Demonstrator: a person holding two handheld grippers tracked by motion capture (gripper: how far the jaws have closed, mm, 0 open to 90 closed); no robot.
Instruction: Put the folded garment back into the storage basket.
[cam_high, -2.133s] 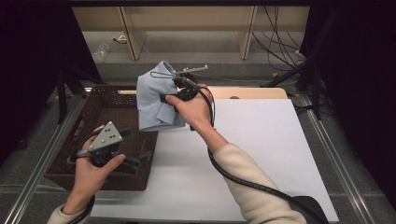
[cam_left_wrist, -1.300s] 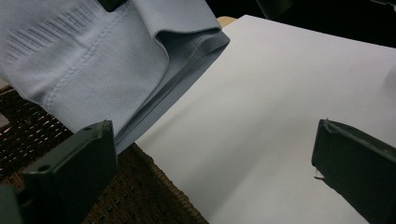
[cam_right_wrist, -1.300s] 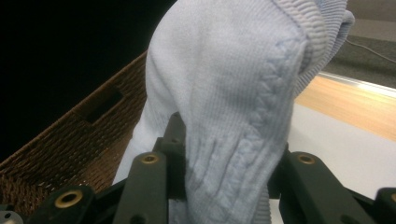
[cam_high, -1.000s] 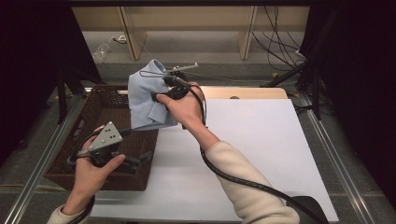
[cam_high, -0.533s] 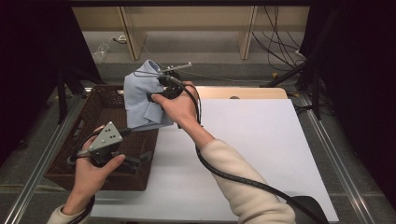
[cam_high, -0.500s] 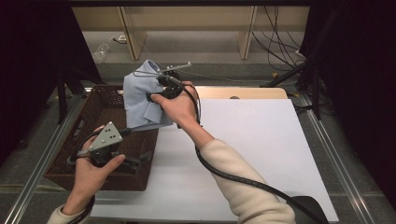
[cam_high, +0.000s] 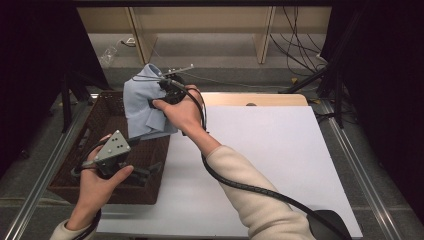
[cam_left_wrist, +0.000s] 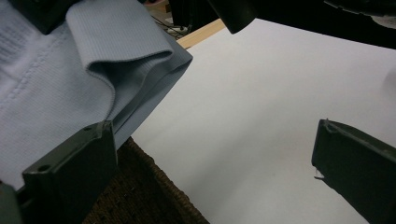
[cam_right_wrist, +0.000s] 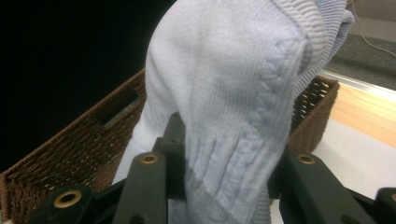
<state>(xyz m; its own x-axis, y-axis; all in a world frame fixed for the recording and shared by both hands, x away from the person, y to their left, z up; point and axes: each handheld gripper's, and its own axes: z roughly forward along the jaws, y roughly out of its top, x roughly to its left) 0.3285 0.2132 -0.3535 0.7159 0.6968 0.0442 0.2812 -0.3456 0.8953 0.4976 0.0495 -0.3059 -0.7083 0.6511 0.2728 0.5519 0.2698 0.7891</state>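
Note:
A light blue knitted garment hangs bunched over the back right part of a brown wicker basket. My right gripper is shut on it. In the right gripper view the two jaws pinch a fold of the garment at the right gripper, with the basket behind. My left gripper hovers over the basket's front right part, open, with nothing held. In the left gripper view the left gripper stands with its jaws wide apart. The garment's ribbed hem hangs just above the left jaw, and the basket rim lies below.
A white sheet covers the table right of the basket, with a wooden board edge behind it. The right gripper's black cable trails across the sheet. A metal rail runs along the left side. Loose cables lie on the floor beyond.
The right gripper has carried the garment leftward, from the basket's right edge to over the basket. The left gripper has stayed where it was.

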